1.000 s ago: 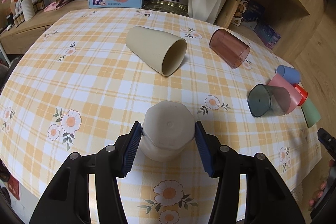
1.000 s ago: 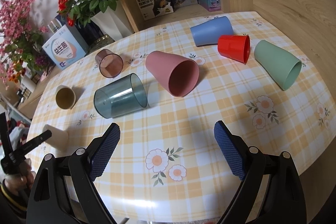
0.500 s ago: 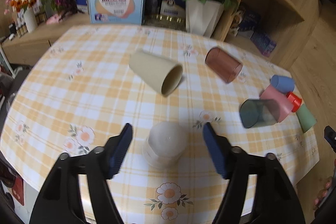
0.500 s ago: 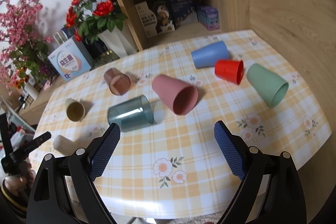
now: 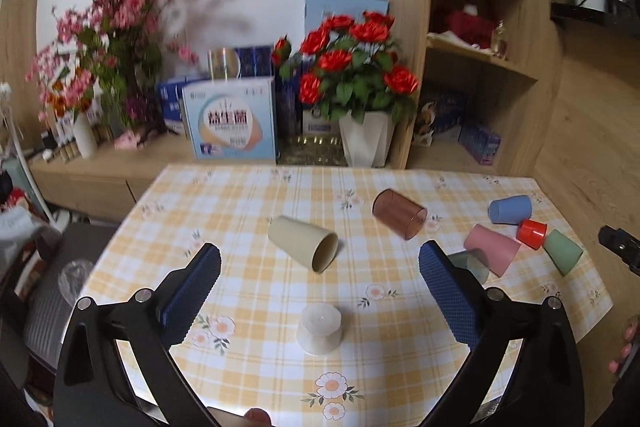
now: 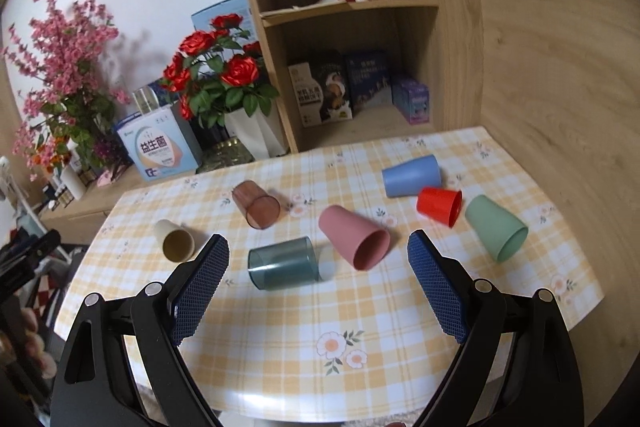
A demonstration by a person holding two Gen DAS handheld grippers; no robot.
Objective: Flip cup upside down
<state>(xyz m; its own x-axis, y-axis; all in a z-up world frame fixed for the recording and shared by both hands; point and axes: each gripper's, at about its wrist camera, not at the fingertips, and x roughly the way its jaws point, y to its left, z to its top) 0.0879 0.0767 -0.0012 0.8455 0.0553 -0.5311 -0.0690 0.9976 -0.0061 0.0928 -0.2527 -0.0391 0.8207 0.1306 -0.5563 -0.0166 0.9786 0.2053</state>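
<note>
The left gripper has let go of the white cup and drawn back and up from it; a second ago its blue pads were clamped on the cup's sides, and now they stand wide apart with nothing between them. The white cup stands upside down, base up, on the yellow checked tablecloth near the front edge, apart from both pads. The right gripper has also pulled back, its jaws spread wide and empty above the near part of the table.

Farther in, the other cups lie on their sides. A beige cup lies at the middle, its mouth toward the near right. A brown see-through cup lies to its right and farther back. On the right side a teal see-through cup lies just left of a pink cup; in the left wrist view the teal one is largely hidden behind the right pad. Beyond them lie a blue cup, a small red cup and a green cup, close together; whether red and green touch is hard to tell.

Behind the table stand a white vase of red roses, a blue-and-white box and a wooden shelf unit.
</note>
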